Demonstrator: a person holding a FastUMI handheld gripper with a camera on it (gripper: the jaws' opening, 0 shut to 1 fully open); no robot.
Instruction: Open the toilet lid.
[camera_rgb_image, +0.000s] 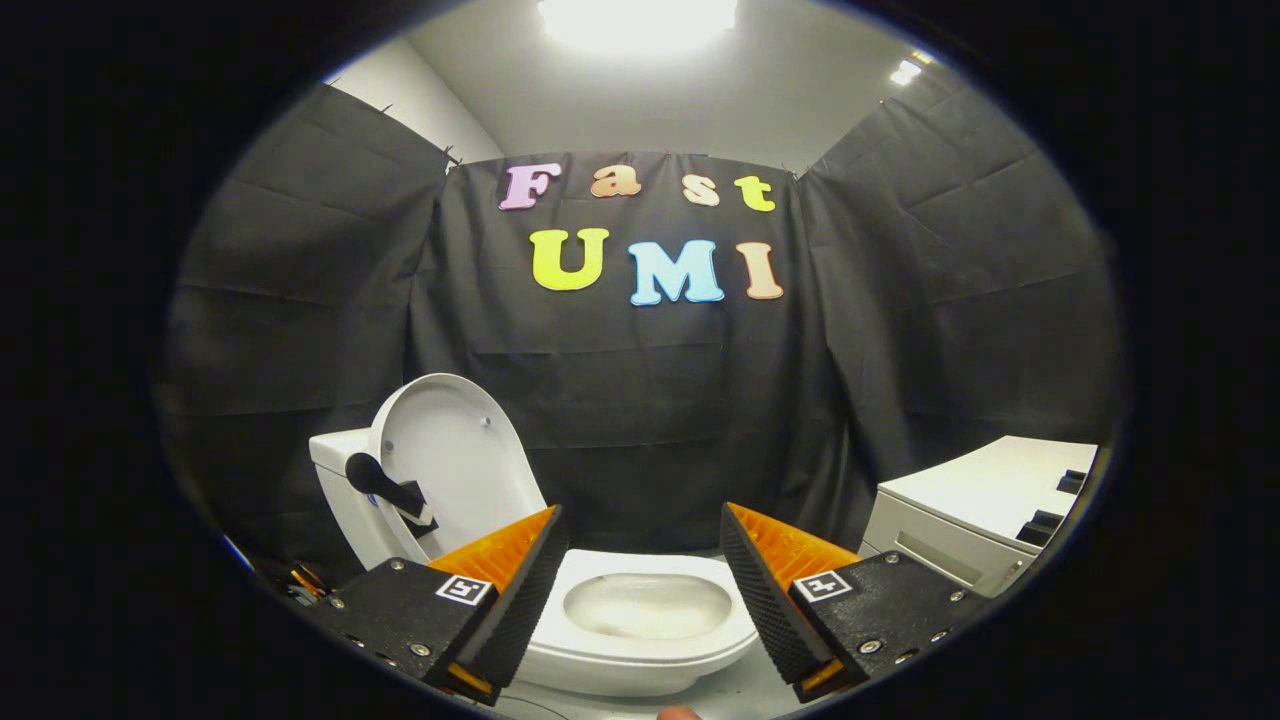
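Jaws wide and empty over the bowl (645, 605); beyond them the lid (455, 450) stands raised, rigid, smooth, likely light, best nudged at its rim.

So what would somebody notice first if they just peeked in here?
Probably the white toilet bowl, sitting between and just beyond the fingers of the open hand-held gripper, which holds nothing. Its lid already stands up, leaning back against the tank. A white cabinet sits off to the right.
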